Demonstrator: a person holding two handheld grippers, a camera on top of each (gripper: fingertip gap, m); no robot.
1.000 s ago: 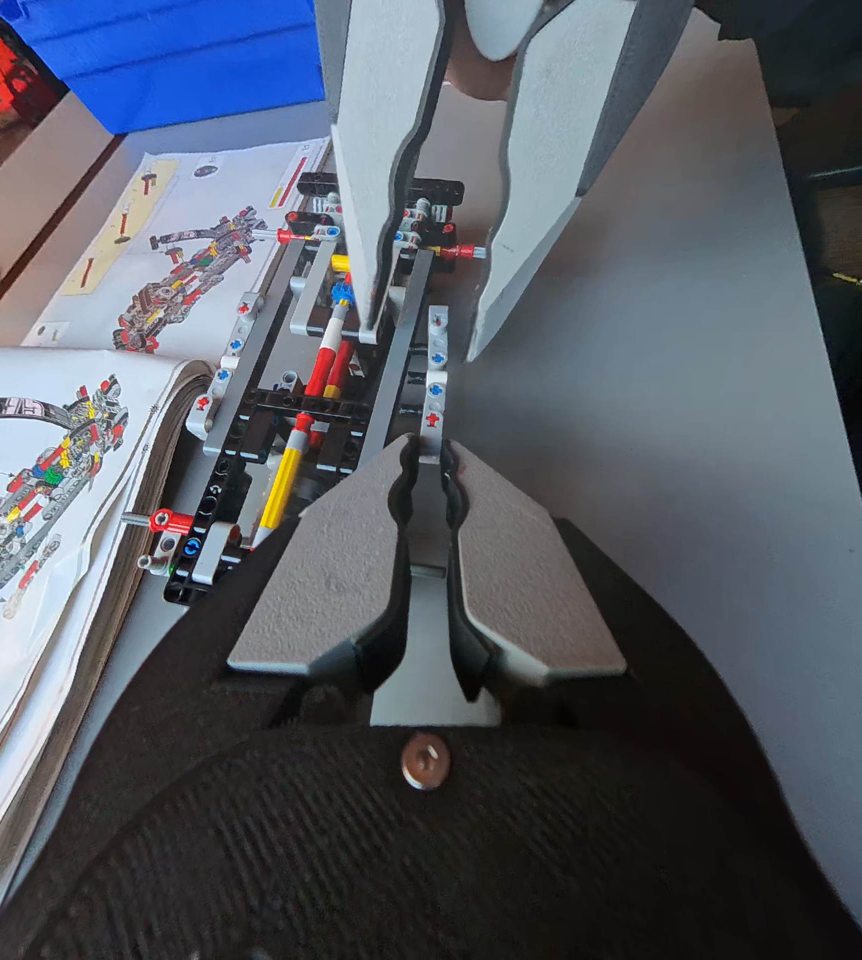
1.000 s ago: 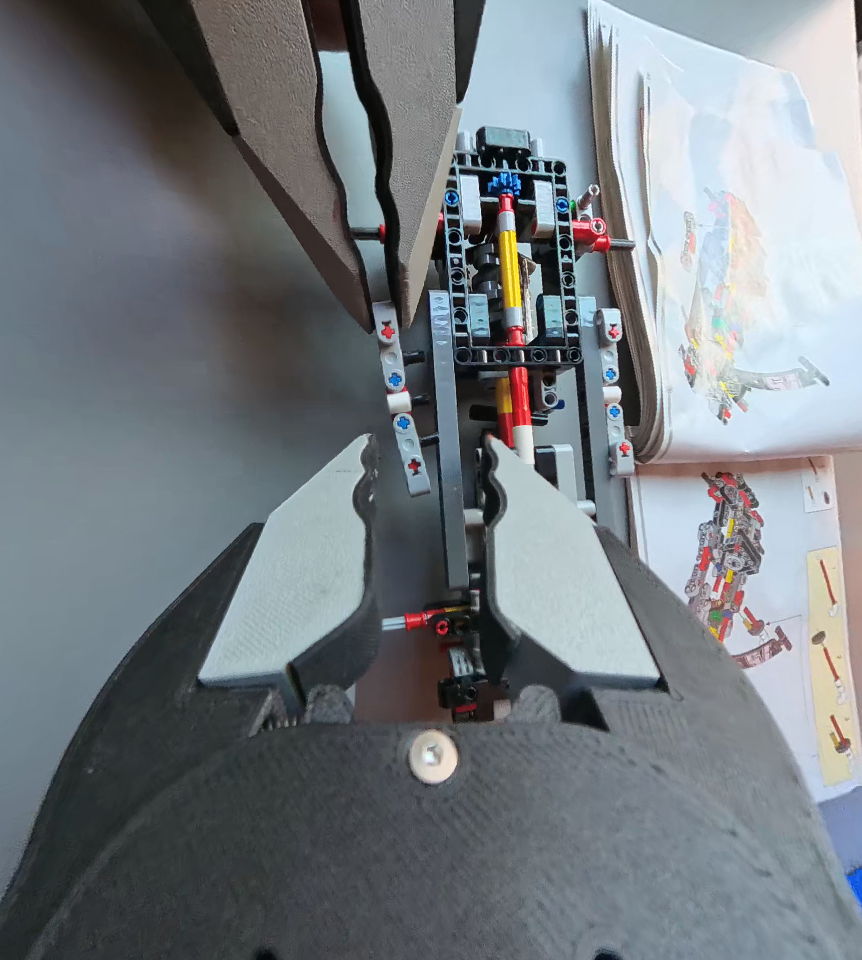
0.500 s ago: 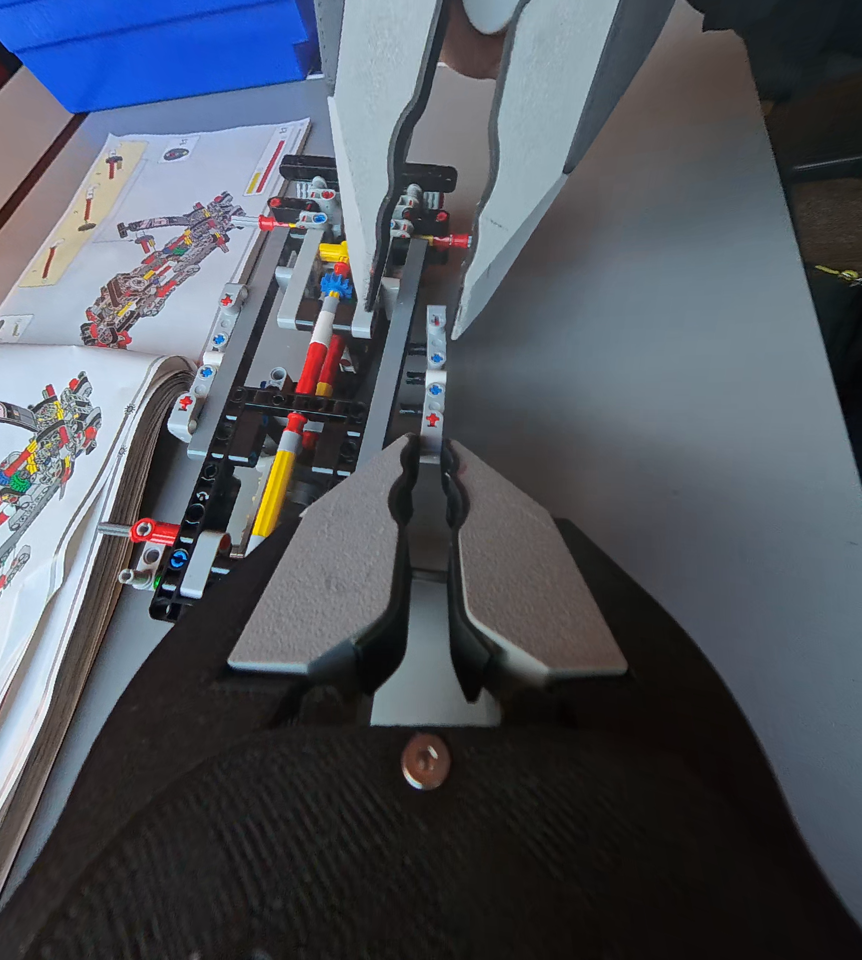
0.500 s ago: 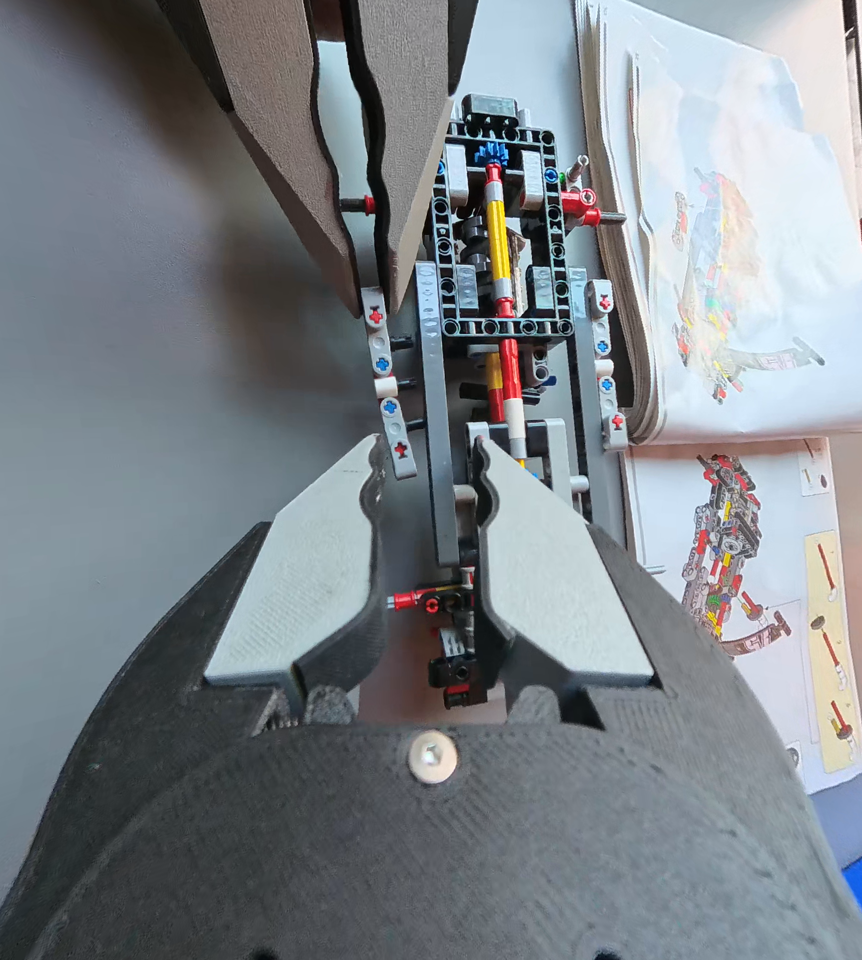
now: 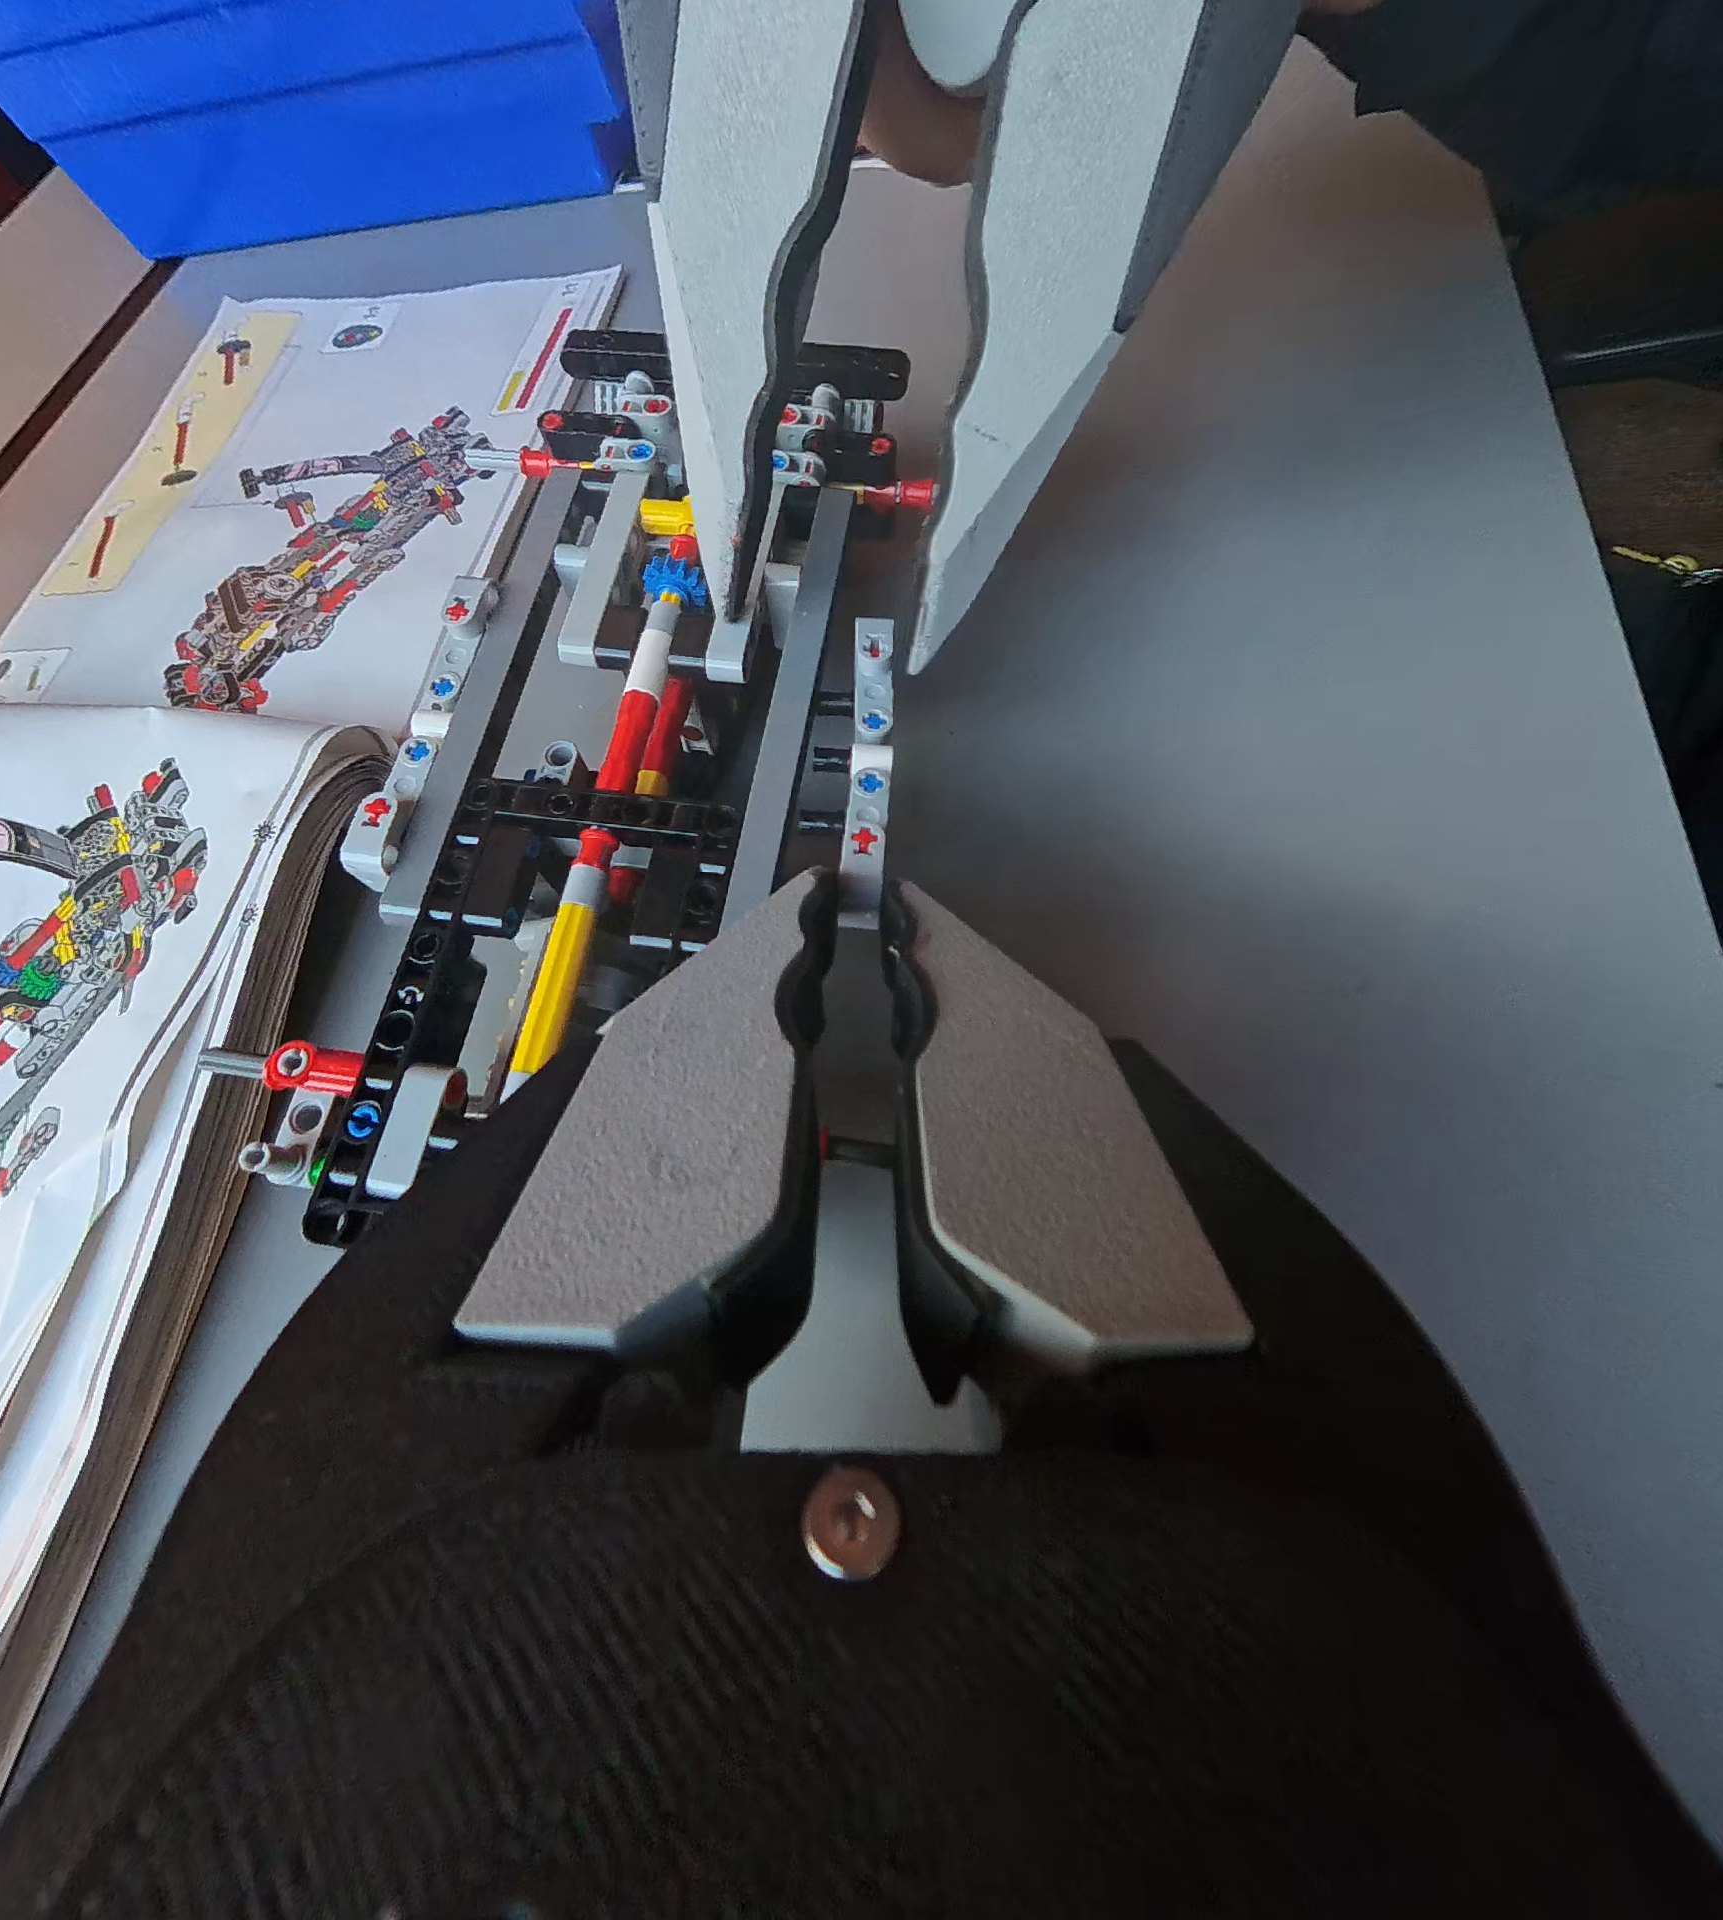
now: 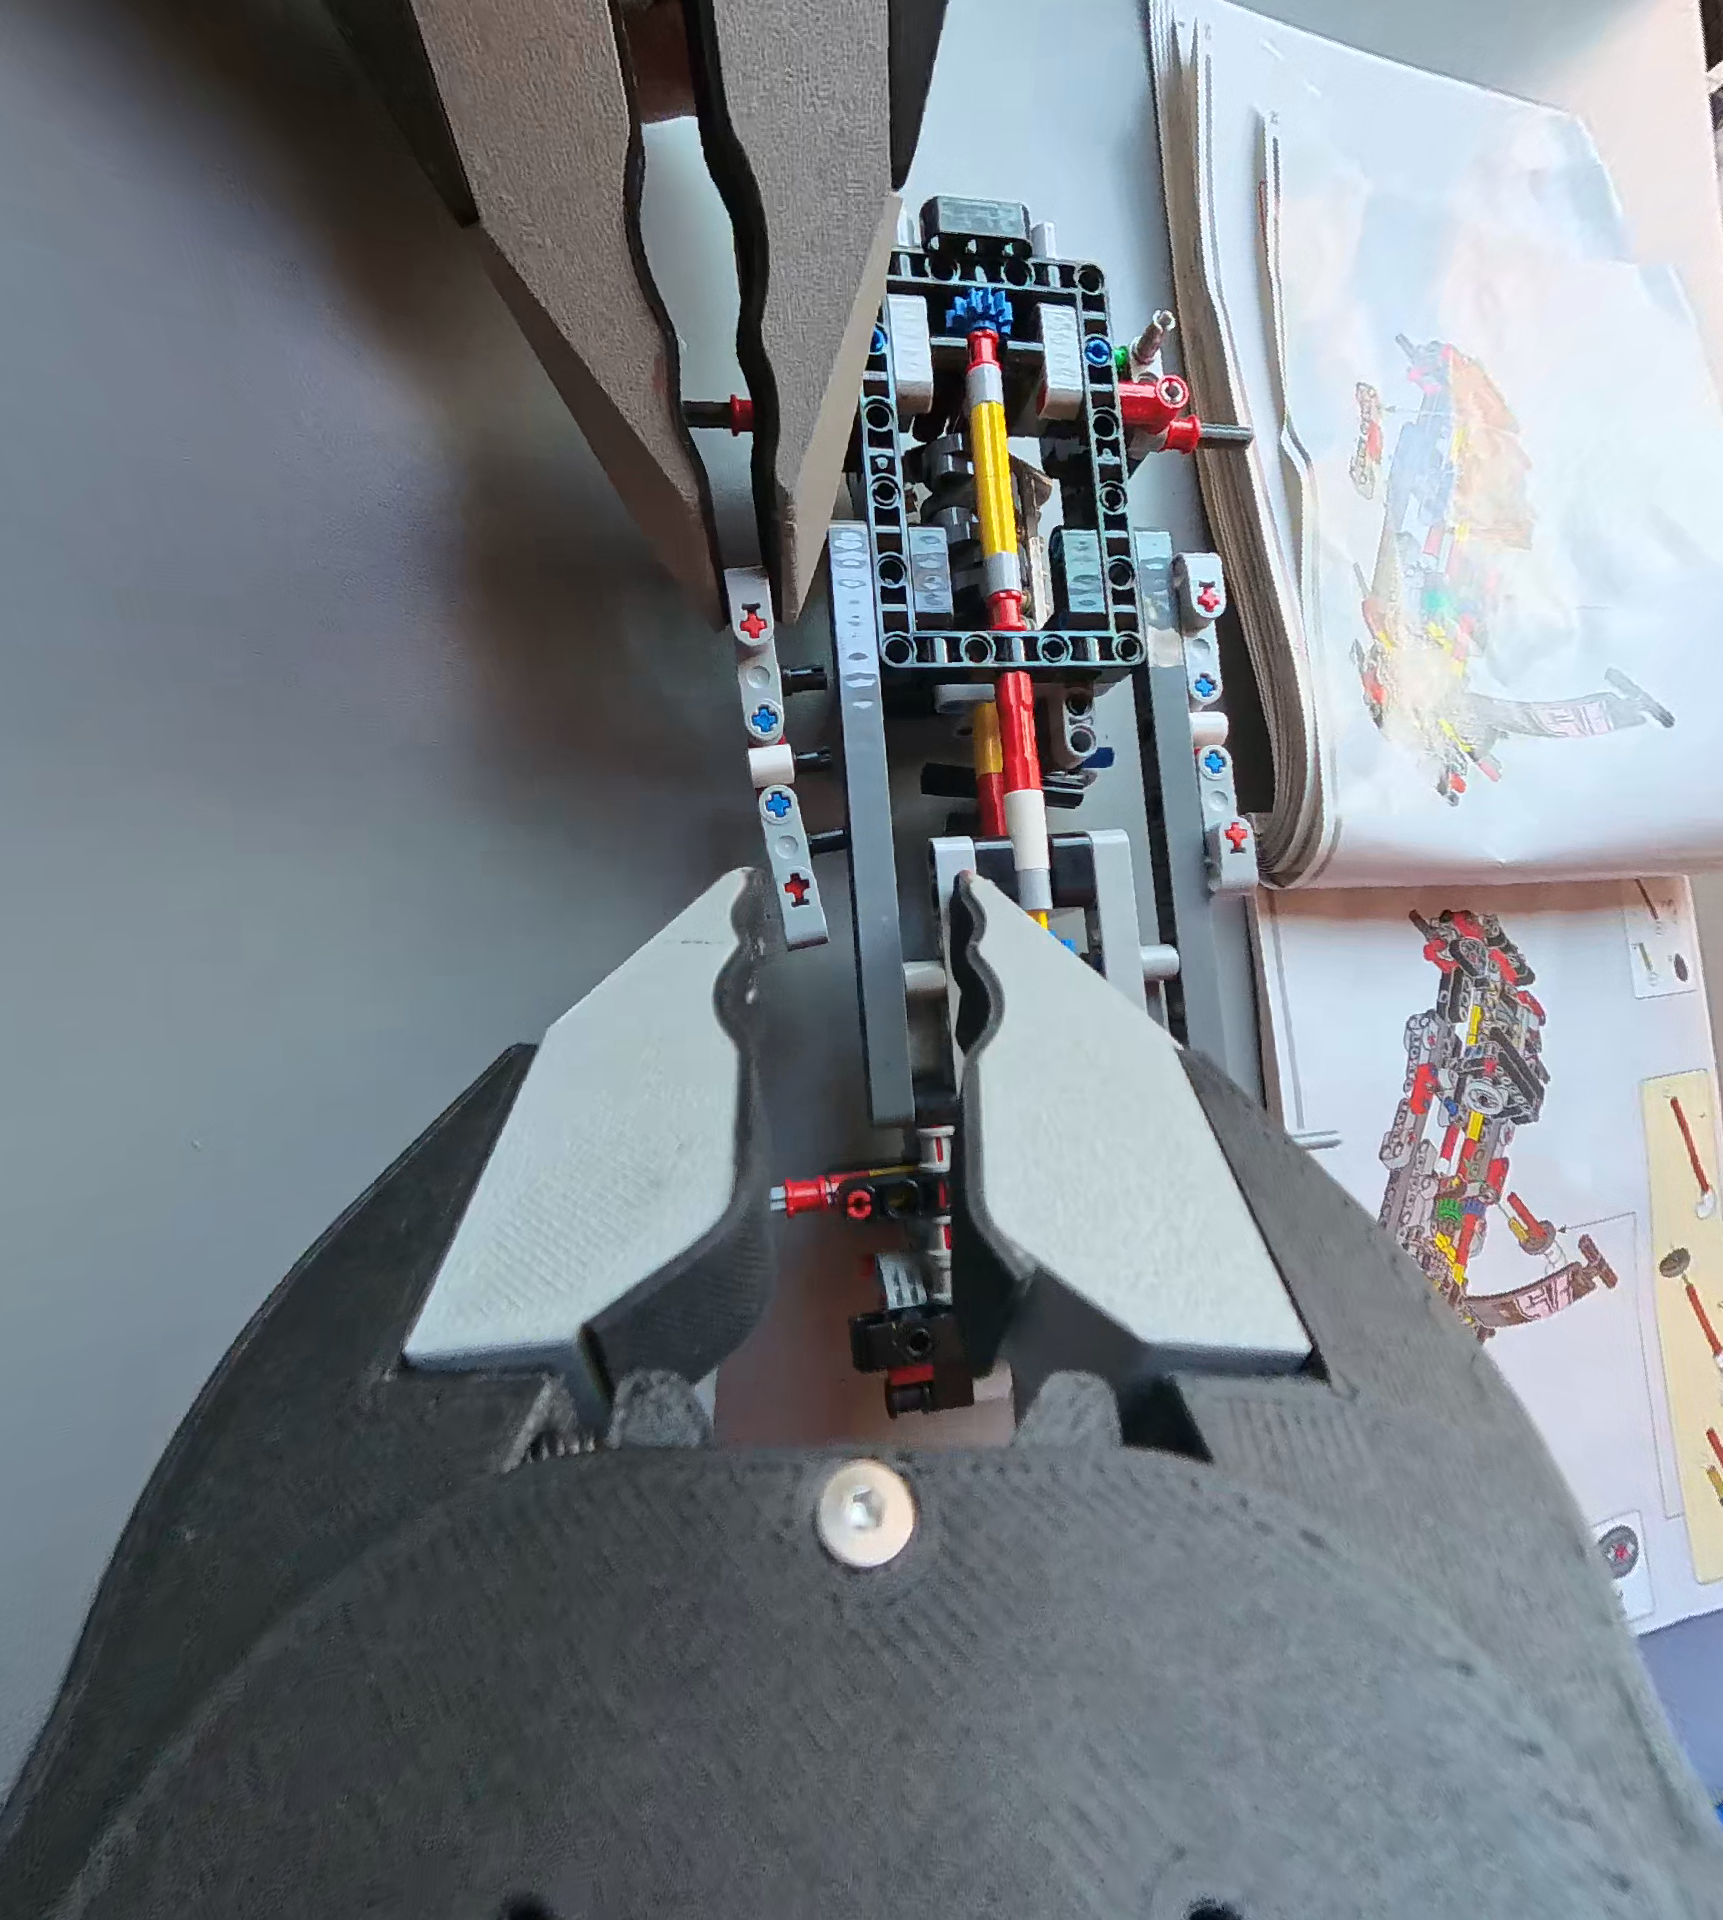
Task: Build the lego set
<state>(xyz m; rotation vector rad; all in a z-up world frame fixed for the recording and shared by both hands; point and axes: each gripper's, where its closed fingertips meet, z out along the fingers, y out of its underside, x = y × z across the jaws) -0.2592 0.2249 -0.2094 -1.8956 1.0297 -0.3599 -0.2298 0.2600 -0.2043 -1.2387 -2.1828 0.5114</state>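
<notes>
While the grey desk [image 5: 1252, 727] carried a long studded-beam brick chassis [image 6: 1002, 644] beside an open instruction booklet [image 5: 26, 935], the left gripper [image 5: 852, 904] pinched its light grey side link [image 5: 867, 810], seemingly to steady it. The right gripper [image 6: 852, 904] had its fingers apart, straddling the dark grey rail [image 6: 872, 883].

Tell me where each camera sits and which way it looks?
Left wrist view: on the left gripper, looking along the model toward blue bins; its own fingers pinch a grey link.
Right wrist view: on the right gripper, facing the opposite way; its open fingers straddle a beam.
Shared: the model, the booklet, each other's gripper.
</notes>
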